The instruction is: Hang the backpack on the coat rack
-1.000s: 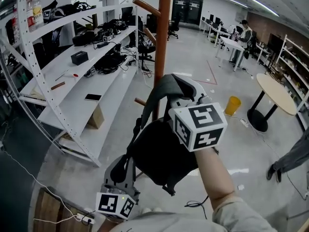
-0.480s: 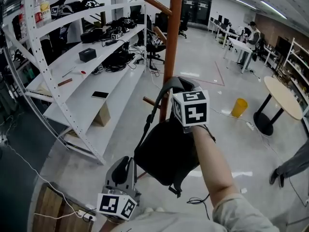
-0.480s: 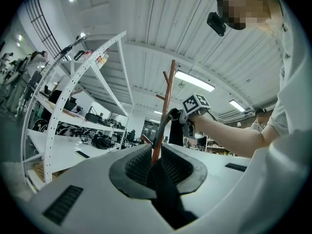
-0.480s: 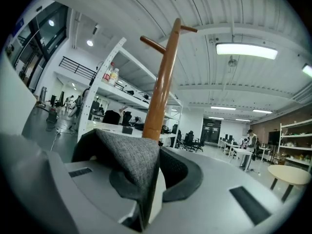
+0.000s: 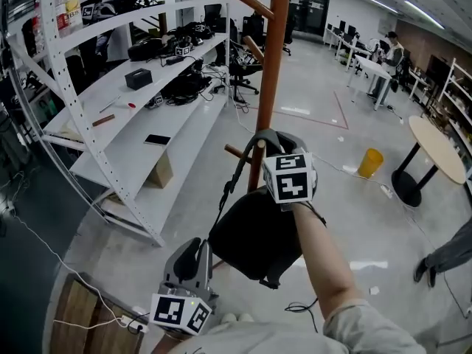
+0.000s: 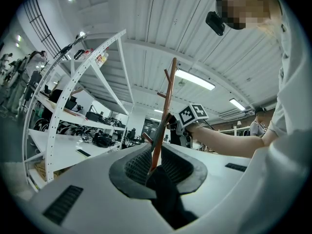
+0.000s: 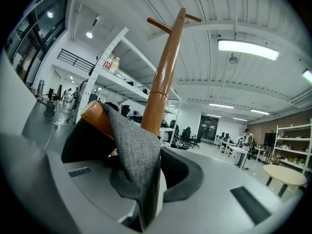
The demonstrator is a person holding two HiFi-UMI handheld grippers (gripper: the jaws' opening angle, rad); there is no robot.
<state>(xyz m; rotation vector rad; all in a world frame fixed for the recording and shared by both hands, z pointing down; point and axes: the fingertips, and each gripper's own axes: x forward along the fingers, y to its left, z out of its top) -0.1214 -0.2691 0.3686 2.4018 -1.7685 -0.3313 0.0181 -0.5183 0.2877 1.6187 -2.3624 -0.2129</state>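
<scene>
Grey woven handle (image 7: pixel 136 145) of the black backpack (image 5: pixel 254 238) drapes over a brown wooden coat rack (image 7: pixel 163 77) peg (image 7: pixel 95 115) just beyond the right gripper (image 7: pixel 146 172) fingers, which pinch it. In the head view the gripper's cube hides this. Left gripper (image 6: pixel 155 165) fingers nip a dark strap (image 6: pixel 163 199), its far end unseen.

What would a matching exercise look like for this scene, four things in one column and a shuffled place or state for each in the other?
Things:
1. backpack
2. coat rack
3. yellow bin
4. bottles

Places or states:
A. on the floor near the round table
B. on top of the white shelving
C. upright, brown wooden pole with pegs
D. grey strap clamped in the right gripper

Pairs: 1-D, 2-C, 3-A, 4-B.
</scene>
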